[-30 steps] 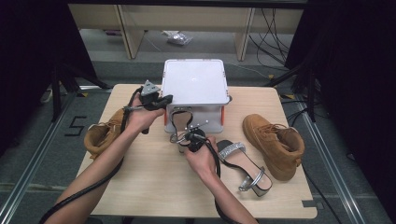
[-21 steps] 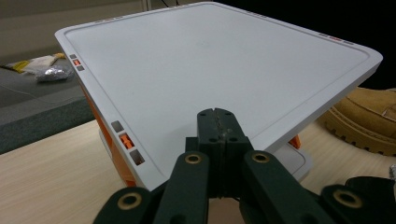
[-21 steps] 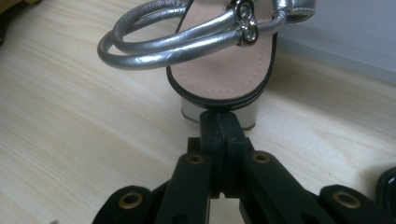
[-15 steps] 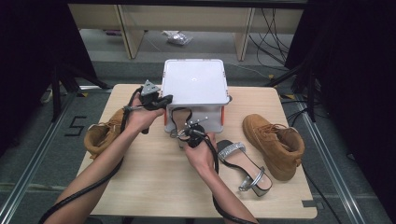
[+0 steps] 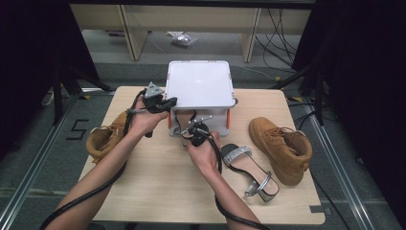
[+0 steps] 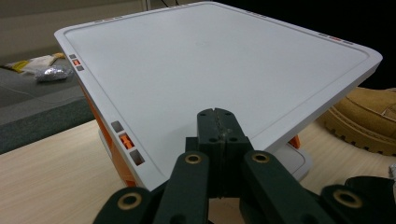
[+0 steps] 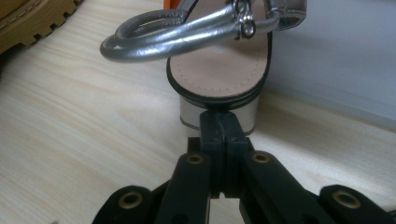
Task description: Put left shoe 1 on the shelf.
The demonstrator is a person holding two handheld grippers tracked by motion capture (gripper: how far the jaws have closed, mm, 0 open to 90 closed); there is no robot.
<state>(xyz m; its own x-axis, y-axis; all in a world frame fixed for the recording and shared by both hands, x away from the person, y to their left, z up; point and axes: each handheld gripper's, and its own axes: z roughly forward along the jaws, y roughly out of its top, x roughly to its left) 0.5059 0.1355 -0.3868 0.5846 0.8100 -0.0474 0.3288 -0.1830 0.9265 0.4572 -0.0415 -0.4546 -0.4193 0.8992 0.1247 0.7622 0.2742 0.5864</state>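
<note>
1. A white, square, flat-lidded plastic storage box (image 5: 200, 86) with orange latches stands at the far middle of the pale wooden table (image 5: 158, 187).
2. The left gripper (image 5: 168, 101) hovers at the box's left front corner; in the left gripper view its black jaws are pressed together with nothing between them, tips over the lid's (image 6: 215, 60) near edge.
3. The right gripper (image 5: 187, 129) sits just in front of the box, jaws likewise closed tight and empty.
4. Its tips touch, or all but touch, the back of the block heel of a silver strappy sandal (image 7: 219, 70) with a beige insole.
5. That sandal lies against the box's front wall; its long axis runs away from the right gripper toward the box, heel nearest the gripper, looped ankle strap hanging above the heel seat. Whether the toe goes under the box I cannot tell.
6. A matching silver sandal (image 5: 249, 167) lies flat to the right hand's right, long axis diagonal, glittery toe strap toward the box, heel toward the table's near right corner.
7. One tan suede lace-up boot (image 5: 282, 146) lies on the right, another tan boot (image 5: 107, 136) at the left edge behind the left forearm.
</note>
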